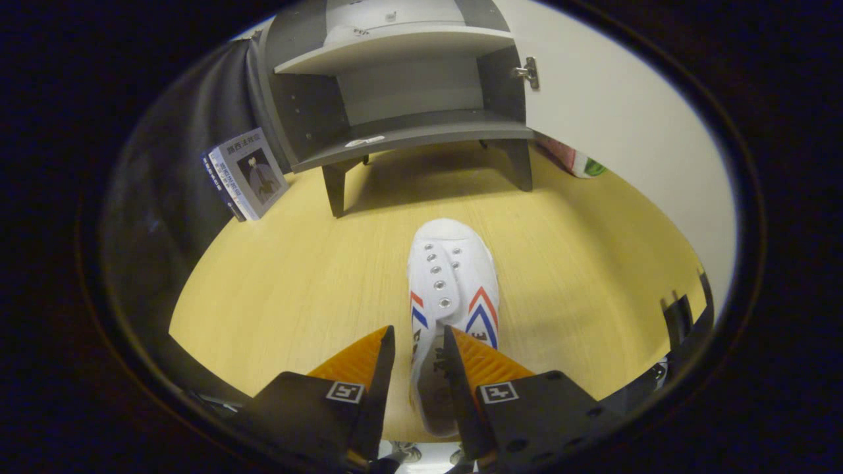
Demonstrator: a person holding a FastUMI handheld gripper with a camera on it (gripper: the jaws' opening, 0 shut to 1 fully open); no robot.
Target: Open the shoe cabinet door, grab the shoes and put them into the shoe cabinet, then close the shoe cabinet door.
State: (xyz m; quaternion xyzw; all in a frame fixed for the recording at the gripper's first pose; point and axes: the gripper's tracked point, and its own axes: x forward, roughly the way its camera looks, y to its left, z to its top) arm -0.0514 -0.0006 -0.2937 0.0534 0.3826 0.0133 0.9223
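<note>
The tongs [419,345] straddled the heel end of the white canvas sneaker [452,289] on the wooden surface [296,283], their fingers close on either side of its collar. Whether both actually pressed the fabric I could not tell. The shoe's toe pointed at the shoe cabinet [402,99], whose door [612,112] stood swung open to the right. A grip this far back risked the toe drooping and catching the edge of the lower shelf [421,135]. Soft canvas could also fold and slip free.
</note>
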